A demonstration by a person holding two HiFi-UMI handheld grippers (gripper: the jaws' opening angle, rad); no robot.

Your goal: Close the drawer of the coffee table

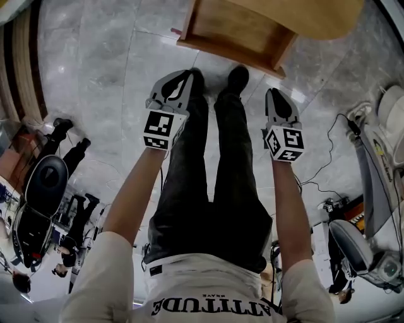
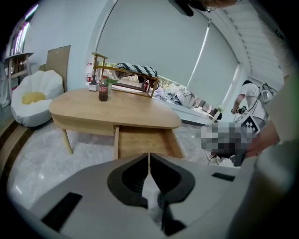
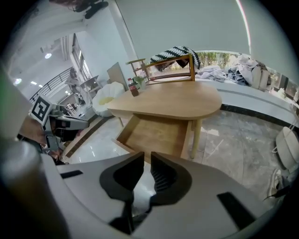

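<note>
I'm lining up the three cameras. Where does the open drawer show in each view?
Head view: drawer at top centre.
Left gripper view: drawer in the middle, under the table top.
Right gripper view: drawer in the middle, slightly low.
Shared landmark: the wooden table top that the drawer sticks out from.

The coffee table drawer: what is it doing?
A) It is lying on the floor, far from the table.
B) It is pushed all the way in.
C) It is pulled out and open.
C: the drawer sticks out from under the coffee table, with its wooden bottom showing.
</note>
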